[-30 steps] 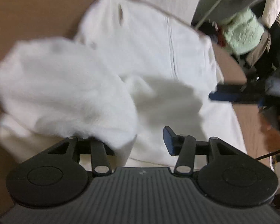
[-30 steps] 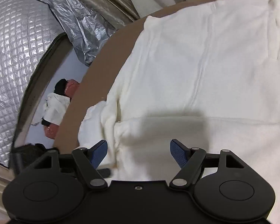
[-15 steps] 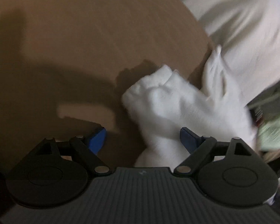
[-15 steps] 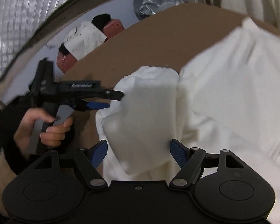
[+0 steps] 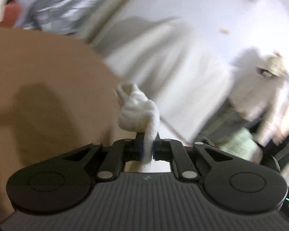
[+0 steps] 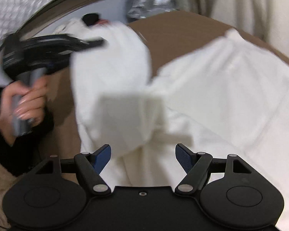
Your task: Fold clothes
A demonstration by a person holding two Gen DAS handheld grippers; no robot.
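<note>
Spreading over a brown round tabletop [image 6: 183,27], a white fleecy garment [image 6: 221,96] is seen; its sleeve has just been clamped by the closing left gripper [image 5: 147,147]. Quilted silver foil sheeting [image 6: 19,5] is seen behind. The right gripper [image 6: 142,155] is held apart, empty.

Bare table [image 6: 183,32] lies open beyond the white garment [image 6: 221,96]; its raised sleeve [image 6: 109,73] blocks the near-left side, beside the hand [image 6: 27,100].
</note>
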